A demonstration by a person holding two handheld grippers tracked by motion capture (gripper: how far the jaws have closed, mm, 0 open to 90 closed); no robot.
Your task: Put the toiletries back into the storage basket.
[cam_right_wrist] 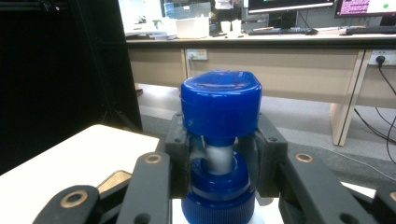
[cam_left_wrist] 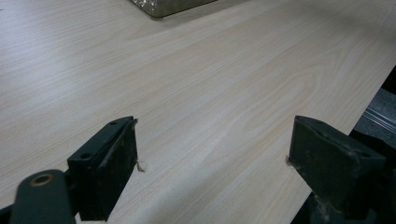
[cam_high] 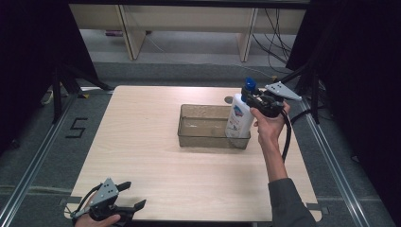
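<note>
A white bottle (cam_high: pixel 238 118) with a blue pump cap (cam_right_wrist: pixel 221 105) stands upright at the right end of a clear plastic bin (cam_high: pixel 189 139), its lower part inside the bin. I cannot tell whether it rests on the bin's floor. My right gripper (cam_high: pixel 249 97) is shut on the bottle's neck just under the cap, and in the right gripper view the right gripper (cam_right_wrist: pixel 219 149) has a jaw on each side of the neck. My left gripper (cam_high: pixel 135 195) rests at the table's front left corner, and the left gripper view shows the left gripper (cam_left_wrist: pixel 212 154) open with only bare wood between its jaws.
The light wooden table (cam_high: pixel 151 161) is bare around the bin, whose corner (cam_left_wrist: pixel 163 7) shows far ahead of the left gripper. Metal floor rails run along both sides of the table. Desks (cam_high: pixel 189 28) stand beyond its far edge. The right gripper's cable (cam_high: pixel 287 137) hangs beside the forearm.
</note>
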